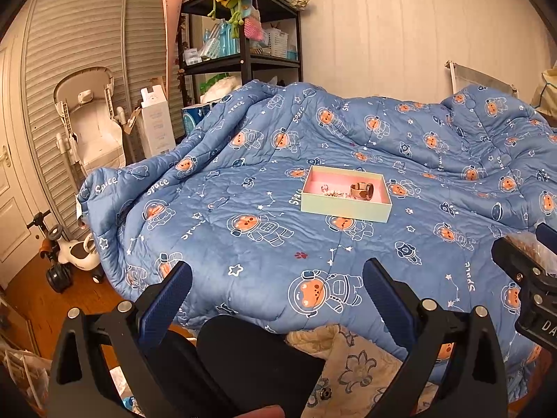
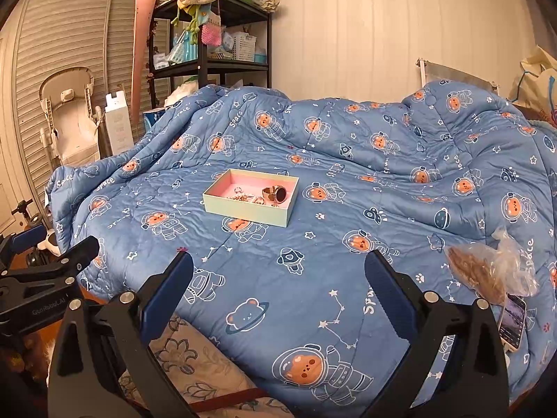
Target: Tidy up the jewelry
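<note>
A pale green box with a pink inside (image 1: 343,208) (image 2: 243,210) lies on the blue space-print quilt in the middle of the bed. In it are a rose-gold watch (image 1: 362,191) (image 2: 275,195), a ring (image 2: 237,190) and small gold jewelry pieces (image 2: 240,198). My left gripper (image 1: 276,289) is open and empty, held near the bed's front edge, well short of the box. My right gripper (image 2: 278,291) is open and empty, also short of the box. The other gripper shows at each view's edge (image 1: 522,278) (image 2: 45,275).
A clear plastic bag with brown contents (image 2: 487,271) and a phone (image 2: 511,320) lie on the quilt at the right. A black shelf unit (image 1: 243,35), a white baby chair (image 1: 90,122) and a ride-on toy (image 1: 69,254) stand left of the bed.
</note>
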Action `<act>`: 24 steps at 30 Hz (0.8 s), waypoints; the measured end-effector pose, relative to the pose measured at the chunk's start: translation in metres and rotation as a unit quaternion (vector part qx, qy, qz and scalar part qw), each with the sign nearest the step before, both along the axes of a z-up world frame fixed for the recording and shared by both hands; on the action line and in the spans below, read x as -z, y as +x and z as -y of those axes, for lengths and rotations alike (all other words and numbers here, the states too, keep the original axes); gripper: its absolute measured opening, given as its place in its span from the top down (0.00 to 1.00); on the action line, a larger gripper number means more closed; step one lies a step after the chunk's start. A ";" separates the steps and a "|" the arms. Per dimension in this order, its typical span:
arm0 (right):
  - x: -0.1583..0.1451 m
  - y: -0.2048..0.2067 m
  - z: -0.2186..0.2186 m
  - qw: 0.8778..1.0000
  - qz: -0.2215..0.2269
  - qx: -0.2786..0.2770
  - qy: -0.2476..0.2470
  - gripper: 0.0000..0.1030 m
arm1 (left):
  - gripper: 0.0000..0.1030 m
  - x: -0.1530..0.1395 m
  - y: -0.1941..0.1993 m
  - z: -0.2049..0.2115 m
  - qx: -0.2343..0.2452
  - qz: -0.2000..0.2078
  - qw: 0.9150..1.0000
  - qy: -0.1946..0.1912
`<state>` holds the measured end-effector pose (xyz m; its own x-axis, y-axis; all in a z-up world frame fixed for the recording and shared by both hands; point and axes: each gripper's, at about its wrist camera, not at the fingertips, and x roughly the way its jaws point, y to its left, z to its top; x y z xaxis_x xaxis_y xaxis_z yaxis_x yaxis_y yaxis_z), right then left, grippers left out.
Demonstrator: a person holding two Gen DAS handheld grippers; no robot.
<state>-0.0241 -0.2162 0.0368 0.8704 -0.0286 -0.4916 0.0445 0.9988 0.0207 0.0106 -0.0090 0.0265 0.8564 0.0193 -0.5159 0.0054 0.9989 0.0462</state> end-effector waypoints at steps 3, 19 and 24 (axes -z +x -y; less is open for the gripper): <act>0.000 0.000 0.000 1.000 0.001 0.001 0.000 0.06 | 0.06 0.000 0.000 -0.001 0.000 0.000 1.000 -0.001; 0.001 0.000 0.000 1.000 -0.002 0.003 0.000 0.06 | 0.06 -0.001 -0.001 -0.001 0.000 0.001 1.000 -0.001; 0.001 0.000 0.000 1.000 -0.001 0.002 0.000 0.06 | 0.06 -0.003 -0.002 0.001 0.001 0.002 1.000 0.000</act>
